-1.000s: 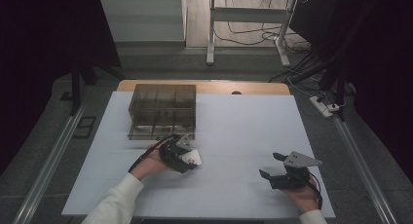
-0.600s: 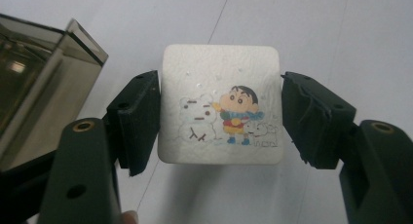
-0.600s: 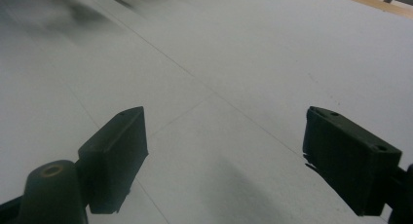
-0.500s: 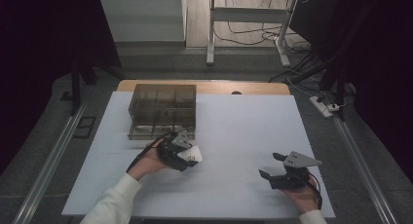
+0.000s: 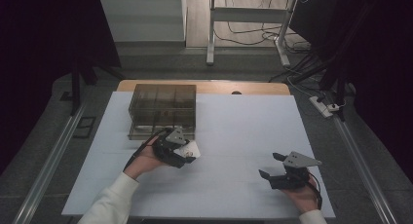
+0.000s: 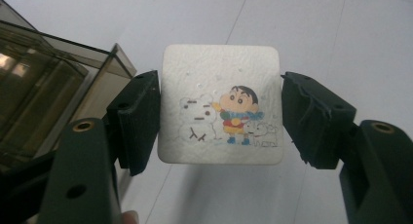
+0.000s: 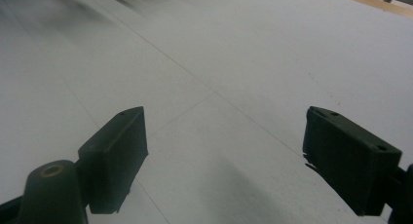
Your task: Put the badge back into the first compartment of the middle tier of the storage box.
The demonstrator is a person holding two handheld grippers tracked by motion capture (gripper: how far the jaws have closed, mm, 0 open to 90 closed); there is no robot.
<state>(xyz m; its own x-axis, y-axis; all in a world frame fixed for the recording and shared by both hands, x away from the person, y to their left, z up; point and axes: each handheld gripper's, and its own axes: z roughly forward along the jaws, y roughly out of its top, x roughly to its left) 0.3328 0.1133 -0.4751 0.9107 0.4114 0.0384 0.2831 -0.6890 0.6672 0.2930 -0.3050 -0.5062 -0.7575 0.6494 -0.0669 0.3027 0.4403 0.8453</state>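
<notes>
1. A white square pad (image 6: 221,104) printed with a cartoon picture is held by the left gripper (image 6: 221,119); its fingers (image 6: 139,119) are clamped on the pad's two opposite side edges.
2. In the left gripper view, the printed face of the pad is turned toward the gripper's camera, with the cartoon figures standing upright and the print set in the lower half of the face.
3. The pad is nearly square with rounded corners, so no clear long axis can be told; its flat face is seen square-on between the fingers.
4. In the high view, the pad (image 5: 191,148) is carried above the white bench (image 5: 243,121), just in front of the smoked transparent compartment box (image 5: 163,107) and near its front right corner.
5. In the left gripper view, a corner of the box (image 6: 53,92) is seen just beside the left finger.
6. The right gripper (image 5: 273,166) is held low over the bench at the near right, well apart from the pad; its fingers (image 7: 117,156) are spread apart with nothing between them.
</notes>
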